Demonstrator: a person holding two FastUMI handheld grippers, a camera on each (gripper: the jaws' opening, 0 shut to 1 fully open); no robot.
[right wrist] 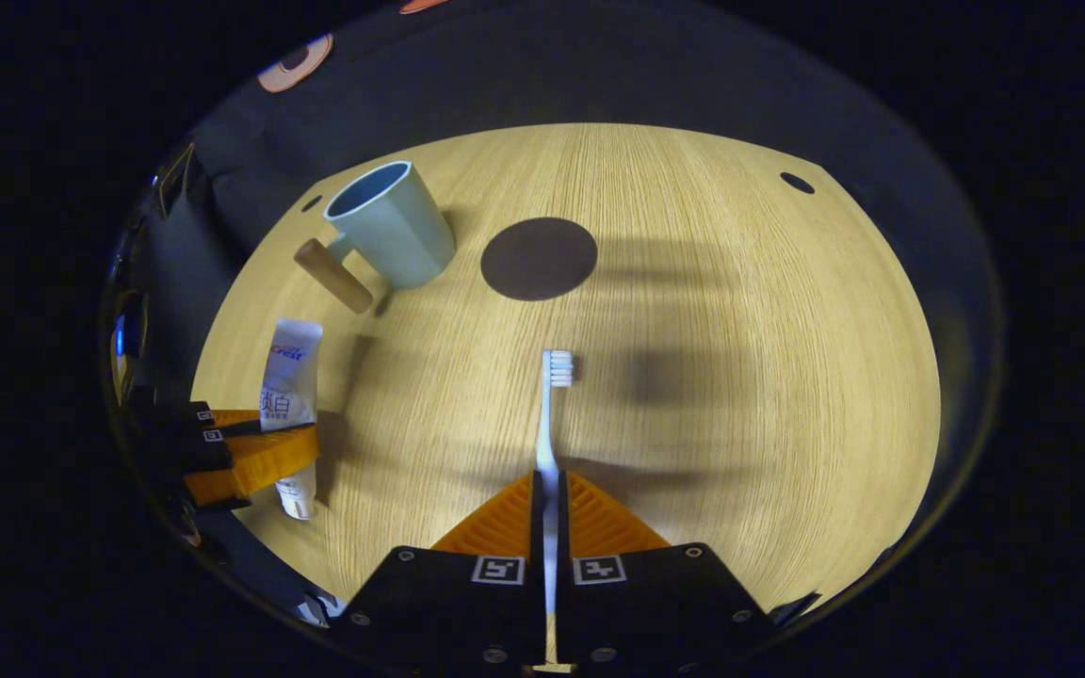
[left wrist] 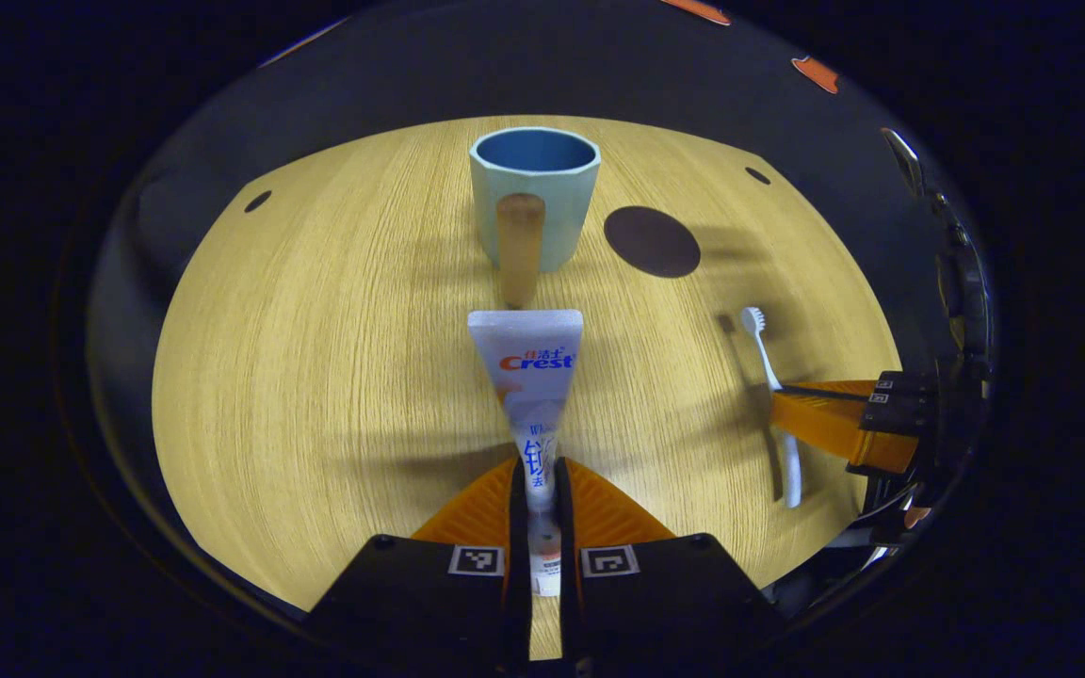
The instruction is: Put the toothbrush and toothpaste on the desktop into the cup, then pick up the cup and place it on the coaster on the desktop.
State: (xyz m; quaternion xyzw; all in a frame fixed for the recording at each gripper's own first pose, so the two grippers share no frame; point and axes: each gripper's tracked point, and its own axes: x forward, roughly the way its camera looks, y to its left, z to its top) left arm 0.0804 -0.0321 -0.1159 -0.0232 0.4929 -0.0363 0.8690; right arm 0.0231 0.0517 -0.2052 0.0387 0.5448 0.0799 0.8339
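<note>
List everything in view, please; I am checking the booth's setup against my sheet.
cup: one, pale blue-green with a tan handle, upright at the table's far side
coaster: one, dark brown, beside the cup, bare
toothpaste: one, white tube, between the left gripper's fingers
toothbrush: one, white, between the right gripper's fingers
table: one, light wood
left gripper: one, shut on the toothpaste
right gripper: one, shut on the toothbrush

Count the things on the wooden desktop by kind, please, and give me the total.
Cup: 1
Toothpaste tube: 1
Toothbrush: 1
Round dark coaster: 1
Total: 4
</note>
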